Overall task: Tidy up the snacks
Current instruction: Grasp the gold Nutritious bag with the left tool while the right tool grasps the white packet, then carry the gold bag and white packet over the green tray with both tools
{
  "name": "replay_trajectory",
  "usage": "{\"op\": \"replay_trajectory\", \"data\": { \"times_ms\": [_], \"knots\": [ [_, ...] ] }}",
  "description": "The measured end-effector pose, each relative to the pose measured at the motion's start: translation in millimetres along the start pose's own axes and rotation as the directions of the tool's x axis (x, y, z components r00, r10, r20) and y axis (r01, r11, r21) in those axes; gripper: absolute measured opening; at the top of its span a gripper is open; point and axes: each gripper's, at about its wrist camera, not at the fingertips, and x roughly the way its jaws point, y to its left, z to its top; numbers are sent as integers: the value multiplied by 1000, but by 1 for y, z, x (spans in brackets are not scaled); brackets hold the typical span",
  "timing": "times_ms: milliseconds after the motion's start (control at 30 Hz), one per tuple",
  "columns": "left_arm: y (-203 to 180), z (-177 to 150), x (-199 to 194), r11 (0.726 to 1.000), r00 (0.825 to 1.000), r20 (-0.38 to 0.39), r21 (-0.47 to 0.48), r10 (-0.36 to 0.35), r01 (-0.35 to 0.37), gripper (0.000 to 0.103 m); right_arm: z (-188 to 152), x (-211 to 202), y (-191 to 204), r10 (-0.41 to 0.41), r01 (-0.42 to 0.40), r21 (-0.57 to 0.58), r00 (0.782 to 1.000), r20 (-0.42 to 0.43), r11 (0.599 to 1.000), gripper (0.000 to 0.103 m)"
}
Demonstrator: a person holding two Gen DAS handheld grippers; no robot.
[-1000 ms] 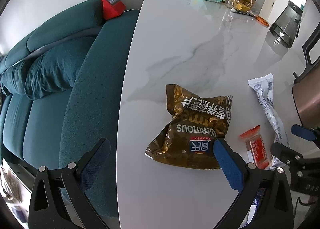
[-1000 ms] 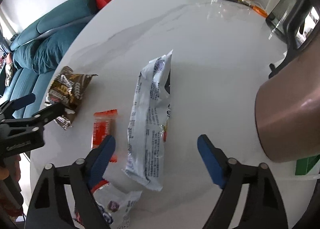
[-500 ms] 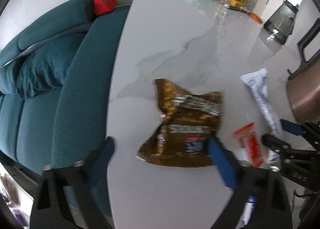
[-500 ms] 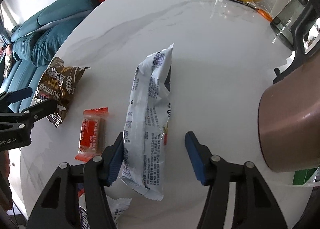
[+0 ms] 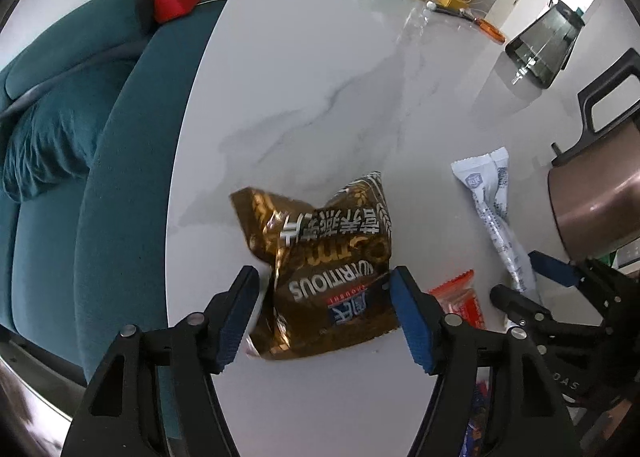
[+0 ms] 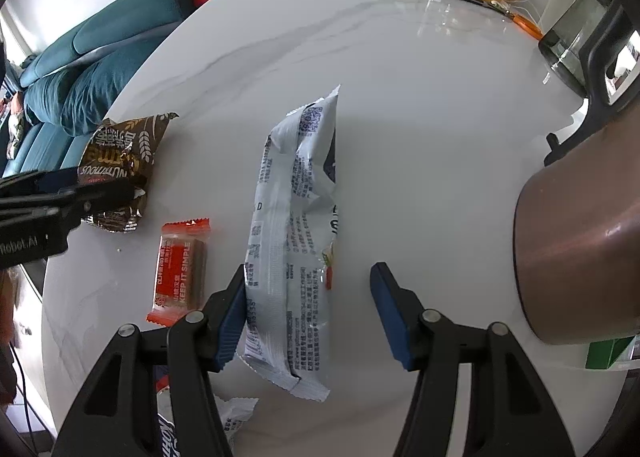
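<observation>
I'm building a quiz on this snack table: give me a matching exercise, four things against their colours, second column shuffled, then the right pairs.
Things:
1. crumpled snack bag between the left gripper pads
2. long packet between the right gripper pads
3. small bar wrapper
4. sofa beside the table

Colours:
A. teal
B. orange-red
C. brown and gold
D. white with grey print

Pairs: 1-C, 2-D, 3-B, 4-A
</observation>
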Motion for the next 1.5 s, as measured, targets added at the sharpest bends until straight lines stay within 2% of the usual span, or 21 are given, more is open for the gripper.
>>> {"op": "replay_trajectory", "data": {
  "times_ms": [133,200,233,367,433,533,767,867,1000,1267,1400,1500],
  "knots": [
    [0,1,0,1000,1000,4,8,-6,6,60,1,1,-1,1,0,-15,1000,4,1000,60],
    [1,0,-1,1000,1000,10,2,-12,12,55,1,-1,0,4,-4,-21,1000,20,1000,30],
    [1,0,-1,1000,1000,12,1,-18,18,52,1,-2,0,4,-3,-22,1000,25,1000,0],
    [4,-3,-4,999,999,26,-6,-31,31,46,0,-1,-1,14,-13,-36,1000,17,999,0],
    [5,-4,-6,999,999,29,-17,-40,40,39,-2,-3,-4,30,-29,-25,999,20,999,0],
    [3,-7,-10,1000,999,37,-12,-25,25,36,-6,-5,-7,50,-50,-21,999,21,999,0],
    [-3,-19,-20,1000,999,39,-2,-15,16,34,-19,-23,-16,70,-70,-7,996,52,998,0],
    [-10,-27,-33,1000,998,58,17,-1,0,34,-24,-37,-19,72,-72,-4,994,78,997,0],
    [-18,-38,-58,1000,995,100,-13,-19,20,34,-37,-59,-26,90,-94,26,989,113,995,0],
    [-60,-71,-98,1000,988,152,20,3,-6,34,-78,-103,-51,106,-117,60,981,163,991,0],
    [-93,-90,-108,997,986,164,63,26,-36,34,-108,-122,-69,114,-130,78,976,186,988,0],
    [-115,-103,-109,997,987,161,68,18,-30,34,-129,-134,-85,112,-133,92,974,197,987,0]
  ]
}}
